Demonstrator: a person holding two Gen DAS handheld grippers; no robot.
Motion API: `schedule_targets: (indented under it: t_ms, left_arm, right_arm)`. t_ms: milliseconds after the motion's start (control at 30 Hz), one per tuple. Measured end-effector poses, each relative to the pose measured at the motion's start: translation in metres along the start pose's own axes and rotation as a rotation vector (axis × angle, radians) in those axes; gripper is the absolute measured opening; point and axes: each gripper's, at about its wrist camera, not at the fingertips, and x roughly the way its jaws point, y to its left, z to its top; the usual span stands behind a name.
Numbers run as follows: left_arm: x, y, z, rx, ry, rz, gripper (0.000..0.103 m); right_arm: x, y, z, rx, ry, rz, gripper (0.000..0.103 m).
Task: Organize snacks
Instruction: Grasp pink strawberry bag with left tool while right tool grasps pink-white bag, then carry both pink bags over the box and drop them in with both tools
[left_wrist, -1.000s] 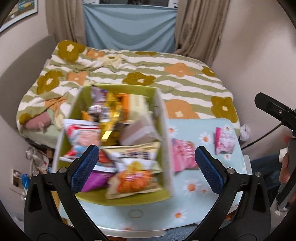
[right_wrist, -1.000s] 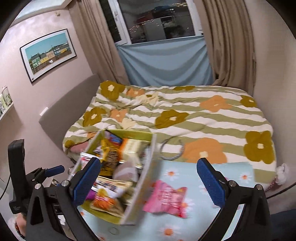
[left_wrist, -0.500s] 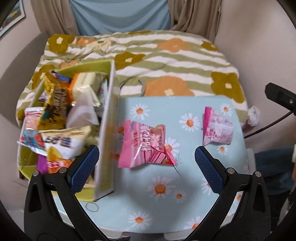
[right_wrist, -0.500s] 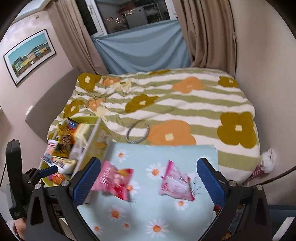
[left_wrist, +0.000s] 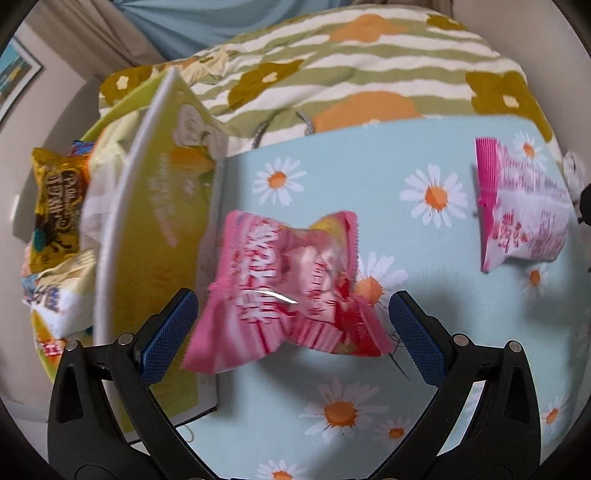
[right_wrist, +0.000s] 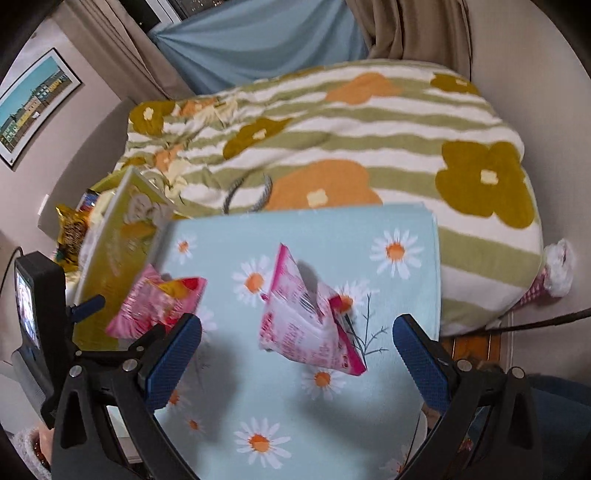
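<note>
Claws hang spread wide over a daisy-print surface (left_wrist: 461, 295), each lined up on its own snack, neither gripping anything. Just ahead of the left claw (left_wrist: 293, 325), between its blue ribbed pads, lies a crinkled pink packet (left_wrist: 291, 284), puffed and pinched at the waist, one edge against the wall of a yellow-green box (left_wrist: 147, 229) to the claw's left. That box, stiff card by the look of it, already holds a jumble of glossy bags (left_wrist: 55, 206), so it is likely where the loose ones are bound. Ahead of the right claw (right_wrist: 295, 354) sits a second packet (right_wrist: 306, 325), pink and white with a saw-toothed seam, propped up into a peak, apart from the first one (right_wrist: 159, 302) to its left. Both look light and slippery; a pinch across the middle seems safest. Beyond the surface spreads a striped, flowered bed (right_wrist: 332, 140).
</note>
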Motion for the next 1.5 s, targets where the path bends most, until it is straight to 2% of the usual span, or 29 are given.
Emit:
schedule_targets:
  t_ms: [133,300,433,533,567,600,767,1233,1300,1367,1467,1500]
  left_arm:
    - [0.023,-0.003,0.002,0.003,0.055,0.033,0.103]
    - [0.038,0.0,0.007,-0.007,0.075,0.042,0.103]
    - [0.051,0.003,0.007,-0.027,0.104,-0.026,0.102]
    - [0.054,0.013,0.003,-0.09,0.107,-0.115,0.092]
    - [0.055,0.015,0.001,-0.102,0.108,-0.145,0.085]
    - [0.055,0.016,0.0,-0.11,0.107,-0.166,0.085]
    - [0.052,0.013,-0.002,-0.089,0.107,-0.163,0.08]
    - [0.016,0.01,-0.003,-0.08,0.04,-0.173,0.078]
    - [0.012,0.01,-0.004,-0.083,0.035,-0.176,0.078]
    - [0.008,0.011,-0.004,-0.088,0.031,-0.175,0.078]
    - [-0.002,0.013,-0.003,-0.094,0.017,-0.18,0.078]
    - [-0.006,0.013,-0.003,-0.095,0.009,-0.181,0.078]
  right_arm:
    - [0.016,-0.008,-0.002,0.011,0.028,0.014,0.103]
    - [0.033,-0.011,-0.001,0.015,0.049,0.028,0.103]
    - [0.043,-0.01,-0.001,0.019,0.065,0.037,0.103]
    - [0.049,-0.01,-0.002,0.026,0.08,0.044,0.103]
    - [0.051,-0.01,-0.003,0.027,0.083,0.045,0.103]
    - [0.053,-0.01,-0.004,0.028,0.087,0.045,0.103]
    - [0.058,-0.01,-0.006,0.036,0.088,0.051,0.103]
    - [0.076,-0.004,-0.008,0.012,0.088,0.042,0.102]
    - [0.076,0.001,-0.009,-0.005,0.08,0.035,0.096]
    - [0.075,0.006,-0.009,-0.038,0.075,0.003,0.072]
    - [0.074,0.006,-0.009,-0.054,0.08,0.014,0.052]
    - [0.073,0.006,-0.009,-0.053,0.086,0.018,0.05]
